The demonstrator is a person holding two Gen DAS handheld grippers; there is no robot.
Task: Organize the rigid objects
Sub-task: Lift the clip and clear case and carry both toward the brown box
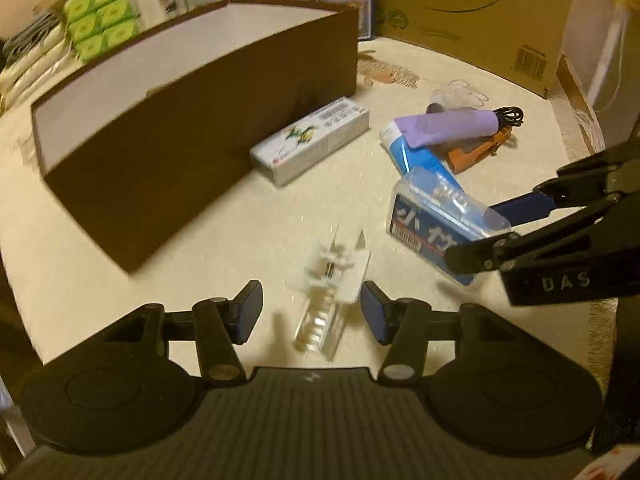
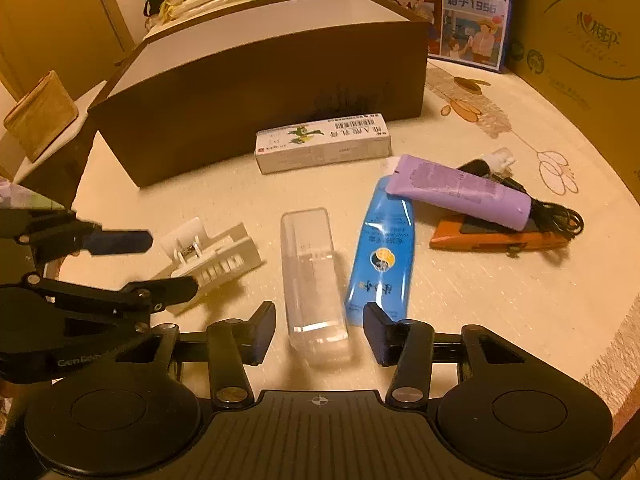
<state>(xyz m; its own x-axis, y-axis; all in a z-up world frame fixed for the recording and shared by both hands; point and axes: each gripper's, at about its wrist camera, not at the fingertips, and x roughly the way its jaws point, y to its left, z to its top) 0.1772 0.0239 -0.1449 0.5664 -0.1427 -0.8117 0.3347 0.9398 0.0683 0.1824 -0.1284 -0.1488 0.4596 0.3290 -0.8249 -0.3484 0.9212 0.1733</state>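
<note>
A white plastic clip (image 1: 326, 292) (image 2: 212, 256) lies on the cream table between the open fingers of my left gripper (image 1: 312, 312) (image 2: 168, 262). A clear plastic case (image 2: 314, 280) (image 1: 440, 224) lies between the open fingers of my right gripper (image 2: 320, 330) (image 1: 484, 232). Neither gripper holds anything. A large brown box (image 1: 192, 128) (image 2: 260, 80) with a white inside stands behind. A white medicine carton (image 1: 312, 146) (image 2: 322, 144) lies against its front.
A blue tube (image 2: 380, 256), a purple tube (image 2: 460, 192), an orange knife (image 2: 496, 236) and a black cable (image 2: 556, 214) lie to the right. Cardboard boxes (image 2: 580, 40), a printed blue carton (image 2: 452, 12) and green tissue packs (image 1: 100, 12) line the table's back. A tan wallet (image 2: 40, 114) stands at left.
</note>
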